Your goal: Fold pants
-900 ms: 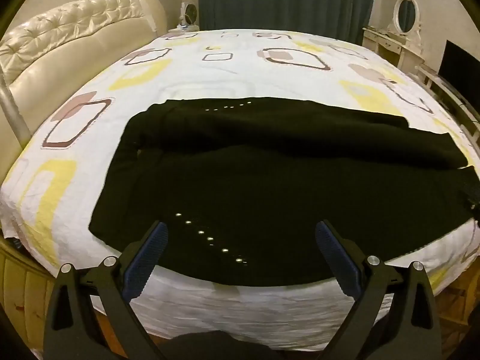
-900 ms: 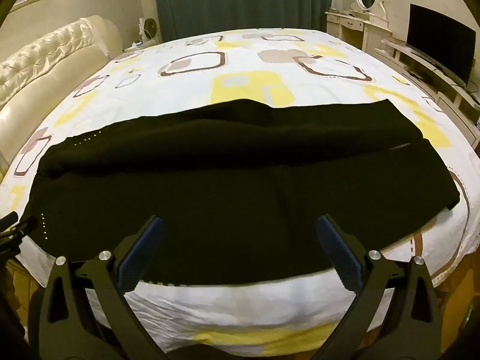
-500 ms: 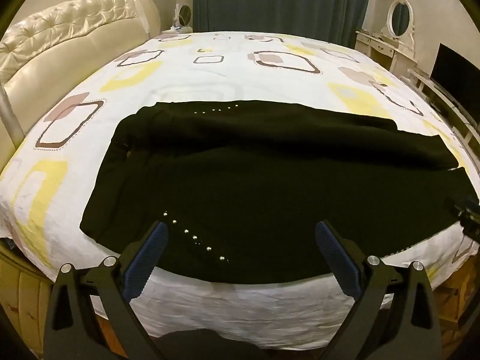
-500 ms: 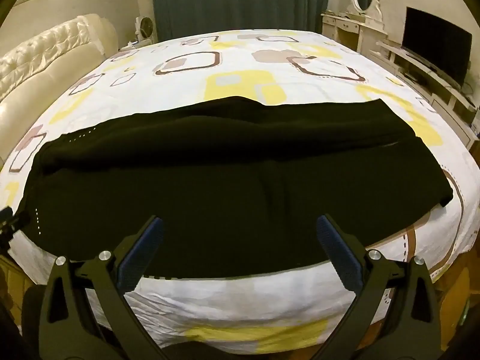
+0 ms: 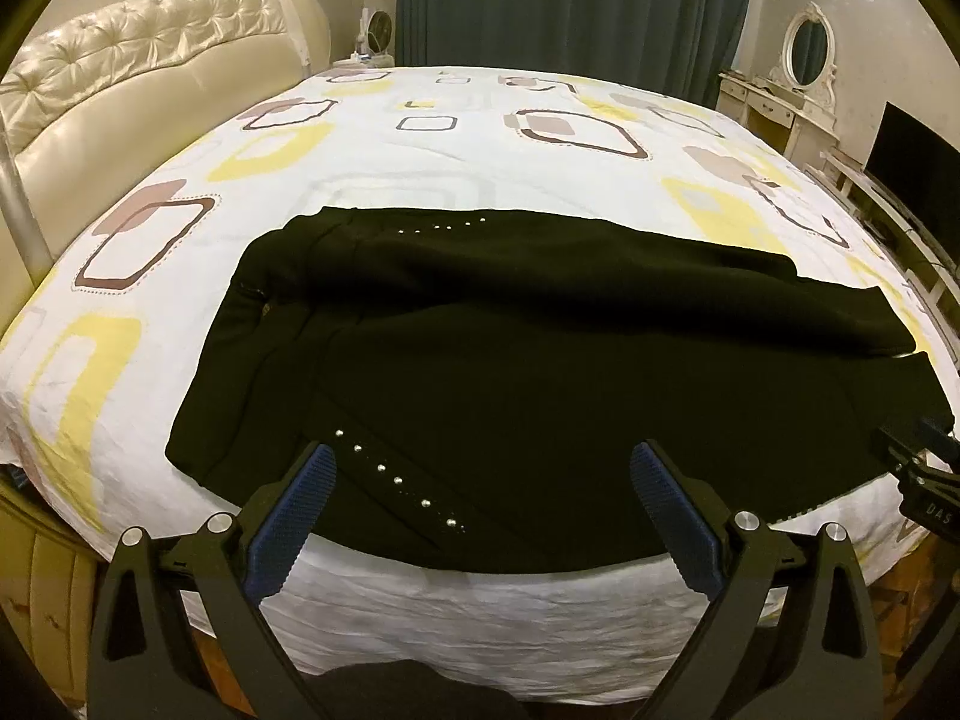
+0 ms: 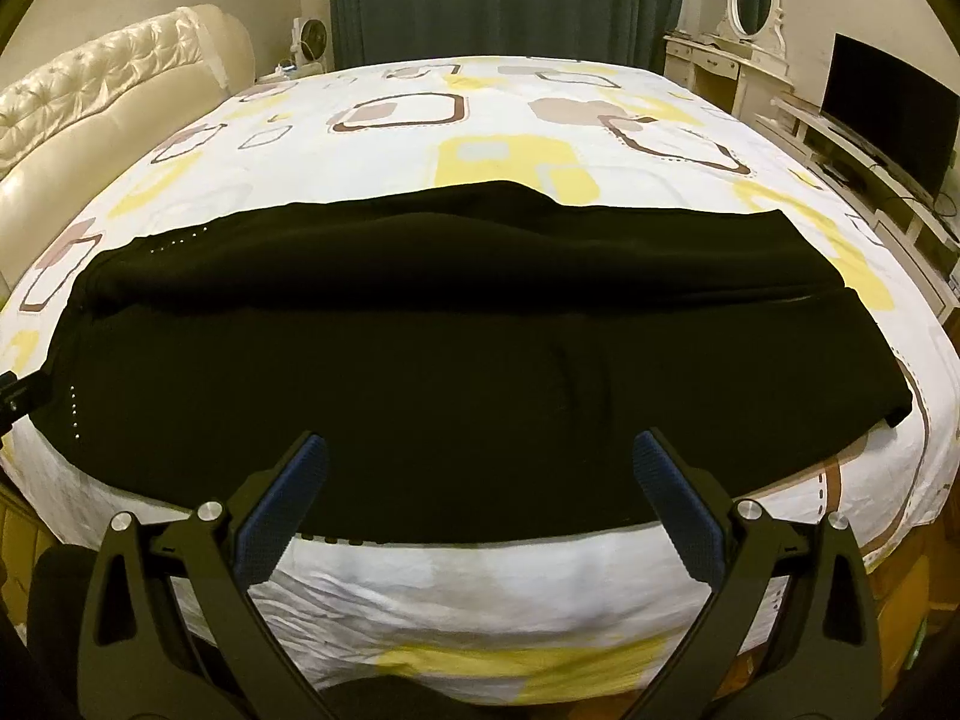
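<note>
1. Far left there's the cream tufted headboard (image 5: pixel 138 54), then the bed (image 5: pixel 480 138) with its white sheet and yellow/brown squares. Nothing going on there.
2. My left gripper (image 5: pixel 480 501) is spread wide with nothing in it, hovering over the near edge of the bed by the waistband end of the pants (image 5: pixel 540 372). A diagonal row of little studs (image 5: pixel 396 480) sits just past its left finger.
3. The pants are black and lie flat across the bed, close to the near edge, waist to the left and leg ends to the right. The far leg looks laid partly over the near one lengthwise, but the edges don't line up, so I'd only call that a rough first fold.
4. My right gripper (image 6: pixel 480 501) is also released and empty, over the near hem around the middle of the legs.
5. At the right end, the cuffs (image 6: pixel 888 396) reach close to the bed's right edge, with the TV (image 6: pixel 882 114) and dresser off beyond.
6. Progress-wise: early, I'd say. Neither gripper has hold of fabric, and folding the length over is all still to do.
</note>
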A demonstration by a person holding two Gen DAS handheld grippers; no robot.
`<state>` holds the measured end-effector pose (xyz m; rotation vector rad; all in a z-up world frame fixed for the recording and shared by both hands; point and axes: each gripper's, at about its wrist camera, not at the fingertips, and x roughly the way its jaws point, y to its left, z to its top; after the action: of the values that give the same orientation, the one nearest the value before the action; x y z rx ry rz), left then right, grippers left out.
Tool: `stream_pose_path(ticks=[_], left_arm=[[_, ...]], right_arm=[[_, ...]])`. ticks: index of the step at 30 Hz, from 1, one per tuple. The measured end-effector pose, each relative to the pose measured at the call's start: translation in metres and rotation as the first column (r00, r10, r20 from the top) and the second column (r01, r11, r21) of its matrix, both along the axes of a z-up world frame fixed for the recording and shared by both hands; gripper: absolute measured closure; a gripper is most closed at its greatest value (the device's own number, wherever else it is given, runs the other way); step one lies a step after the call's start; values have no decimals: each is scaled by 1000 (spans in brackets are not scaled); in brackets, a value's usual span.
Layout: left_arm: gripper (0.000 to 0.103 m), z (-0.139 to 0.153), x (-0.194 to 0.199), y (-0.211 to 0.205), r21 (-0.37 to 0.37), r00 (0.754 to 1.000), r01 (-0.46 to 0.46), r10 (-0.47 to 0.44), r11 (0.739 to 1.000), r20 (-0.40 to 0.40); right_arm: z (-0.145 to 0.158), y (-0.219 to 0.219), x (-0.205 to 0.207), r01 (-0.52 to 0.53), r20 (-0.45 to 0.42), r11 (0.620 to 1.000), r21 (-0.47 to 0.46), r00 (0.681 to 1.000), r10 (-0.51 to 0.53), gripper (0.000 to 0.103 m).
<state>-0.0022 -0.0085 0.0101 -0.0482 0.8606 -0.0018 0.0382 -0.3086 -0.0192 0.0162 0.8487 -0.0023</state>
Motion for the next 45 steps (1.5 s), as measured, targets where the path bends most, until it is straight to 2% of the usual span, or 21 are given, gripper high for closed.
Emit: stream_pose_path(ticks=[45], left_arm=[[5, -3, 1, 5, -1, 1000, -5, 5, 1000, -4]], right_arm=[[-11, 0, -1, 1, -25, 1000, 15, 1000, 0, 2]])
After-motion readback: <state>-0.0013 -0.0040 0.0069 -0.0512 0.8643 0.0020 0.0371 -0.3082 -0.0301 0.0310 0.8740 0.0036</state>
